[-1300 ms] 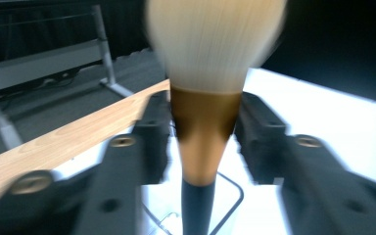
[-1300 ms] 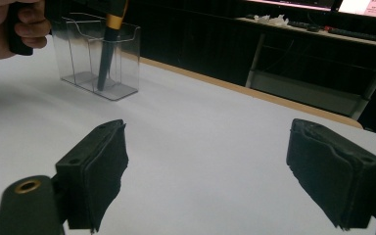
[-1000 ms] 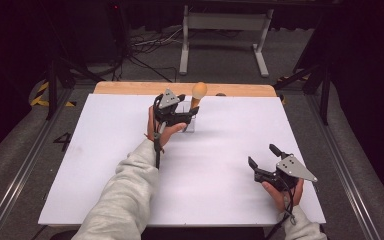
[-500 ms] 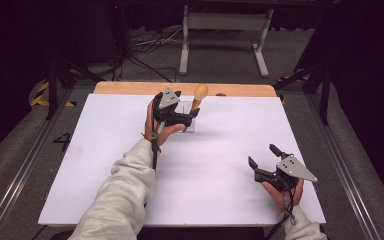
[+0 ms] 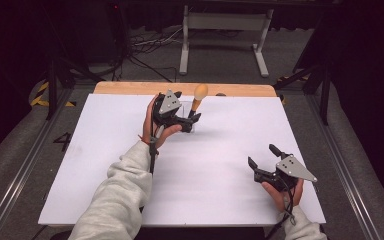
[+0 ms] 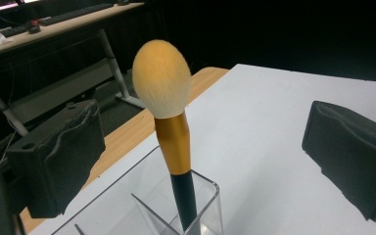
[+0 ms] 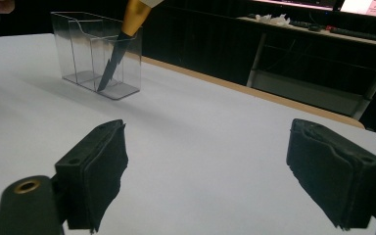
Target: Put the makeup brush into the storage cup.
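Left gripper (image 5: 190, 118) jaws just opened — brush (image 6: 162, 81) stands free in holder (image 6: 203, 208).

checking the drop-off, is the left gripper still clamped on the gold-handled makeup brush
No: in the left gripper view the left gripper has both black pads clear of the gold-handled makeup brush, which stands in the clear plastic organiser.

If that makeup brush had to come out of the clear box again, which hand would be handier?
Probably the left. The left gripper sits open right at the makeup brush standing in the clear organizer, while the right gripper rests far off near the table's front edge.
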Available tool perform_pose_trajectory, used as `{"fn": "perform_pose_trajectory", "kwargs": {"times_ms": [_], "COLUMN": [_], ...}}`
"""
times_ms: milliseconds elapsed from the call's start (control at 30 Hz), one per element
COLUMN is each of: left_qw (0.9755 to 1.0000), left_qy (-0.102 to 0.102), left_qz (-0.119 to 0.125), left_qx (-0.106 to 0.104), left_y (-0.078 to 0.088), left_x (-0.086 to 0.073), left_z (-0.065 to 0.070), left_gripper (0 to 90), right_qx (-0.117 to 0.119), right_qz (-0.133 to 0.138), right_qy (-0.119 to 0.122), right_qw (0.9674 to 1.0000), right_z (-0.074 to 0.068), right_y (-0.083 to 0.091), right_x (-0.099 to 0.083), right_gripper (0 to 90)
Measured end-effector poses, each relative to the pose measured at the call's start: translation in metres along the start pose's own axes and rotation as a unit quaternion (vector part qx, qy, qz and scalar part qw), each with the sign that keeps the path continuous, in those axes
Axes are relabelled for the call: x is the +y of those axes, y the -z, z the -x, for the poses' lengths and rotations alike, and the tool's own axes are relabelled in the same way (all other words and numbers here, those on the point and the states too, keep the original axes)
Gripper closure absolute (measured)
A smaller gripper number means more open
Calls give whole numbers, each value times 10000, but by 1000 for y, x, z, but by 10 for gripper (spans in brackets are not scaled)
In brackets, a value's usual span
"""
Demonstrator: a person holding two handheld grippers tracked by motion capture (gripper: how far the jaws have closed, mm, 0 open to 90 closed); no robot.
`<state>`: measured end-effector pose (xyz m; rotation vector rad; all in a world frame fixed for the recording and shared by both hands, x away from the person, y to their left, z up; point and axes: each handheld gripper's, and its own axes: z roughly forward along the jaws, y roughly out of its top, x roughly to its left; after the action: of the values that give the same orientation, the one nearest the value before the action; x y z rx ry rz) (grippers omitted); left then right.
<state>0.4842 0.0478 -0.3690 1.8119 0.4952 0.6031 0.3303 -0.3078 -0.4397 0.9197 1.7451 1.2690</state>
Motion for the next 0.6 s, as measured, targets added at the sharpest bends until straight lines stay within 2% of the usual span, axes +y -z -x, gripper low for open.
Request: {"fn": "perform_pose_trajectory", "kwargs": {"times_ms": [67, 133, 200, 300, 600], "left_qw": [9999, 9999, 9998, 9996, 9996], "left_qy": [-80, -71, -114, -111, -73], "left_qz": [-53, -50, -64, 15, 51], "left_qx": [57, 63, 154, 254, 255], "left_y": [2, 4, 7, 12, 24], "left_x": [1, 0, 0, -1, -5], "left_z": [1, 2, 2, 2, 0], "left_gripper": [26, 19, 16, 13, 15], "right_qx": [1, 8, 5, 8, 6], "right_qz": [0, 1, -11, -19, -31], "right_qy": [2, 1, -11, -1, 6], "right_qw": [10000, 10000, 10000, 10000, 10000], "right_z": [0, 0, 0, -1, -1], "right_y": [0, 0, 0, -1, -1], "right_x": [0, 0, 0, 0, -1], "right_gripper": [156, 156, 156, 156, 156]}}
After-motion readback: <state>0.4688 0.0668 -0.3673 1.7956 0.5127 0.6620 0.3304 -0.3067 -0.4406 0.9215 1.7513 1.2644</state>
